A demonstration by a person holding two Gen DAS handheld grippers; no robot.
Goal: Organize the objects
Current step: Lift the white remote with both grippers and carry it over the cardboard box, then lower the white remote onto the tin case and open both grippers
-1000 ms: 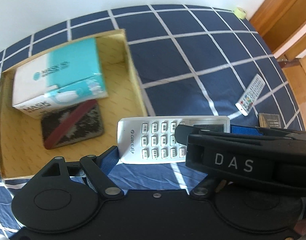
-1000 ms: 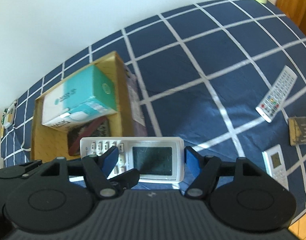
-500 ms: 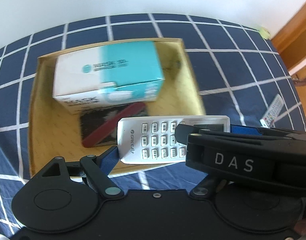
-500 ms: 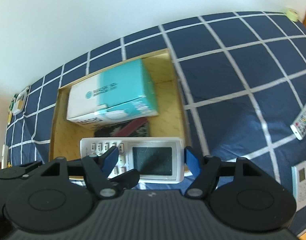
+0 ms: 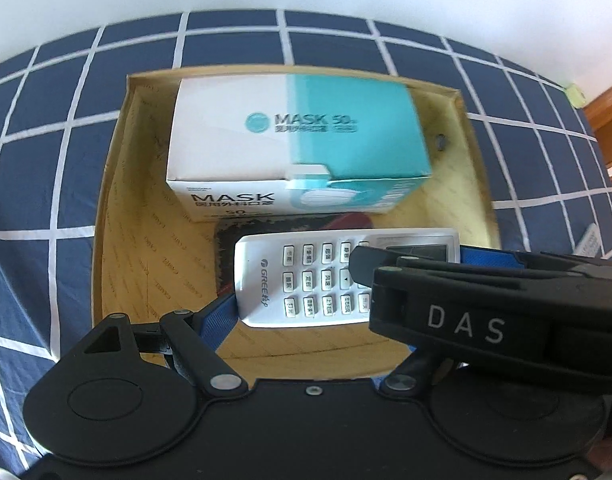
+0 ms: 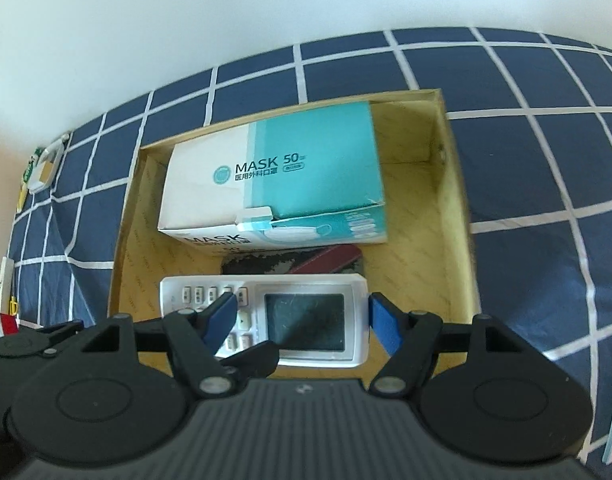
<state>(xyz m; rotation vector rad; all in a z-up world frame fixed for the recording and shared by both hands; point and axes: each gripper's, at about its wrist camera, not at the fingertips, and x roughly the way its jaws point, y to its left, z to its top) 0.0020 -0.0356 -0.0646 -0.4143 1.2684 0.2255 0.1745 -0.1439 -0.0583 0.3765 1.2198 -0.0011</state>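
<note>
Navy checked bedding (image 6: 526,152) is spreading under a pale wall, and on it a shallow cardboard tray (image 6: 460,208) is sitting open. Working from the left of the tray, we are seeing bare cardboard floor, then a white-and-teal mask box (image 6: 274,184) lying along the far wall, with a dark patterned wallet (image 6: 290,266) peeking out just in front of it. We are carrying a white air-conditioner remote (image 5: 306,276) above the tray's near half, partly over the wallet. Our left gripper (image 5: 338,280) is bracing its ends, one blue pad against the button end, while the far pad is hiding behind the other tool. Our right gripper (image 6: 300,316) is clenching the display end, its right pad pressing the remote's end and its left pad lying across the keys. Further right, the tray floor is lying bare up to its side wall. We are judging that the main risk is an uneven release: if one tool lets go first, the remote may pivot and drop onto the wallet at a slant, or clip the near rim. Lowering too far forward could nudge the mask box. The smooth plastic shell may also be slipping under a light grip.
</note>
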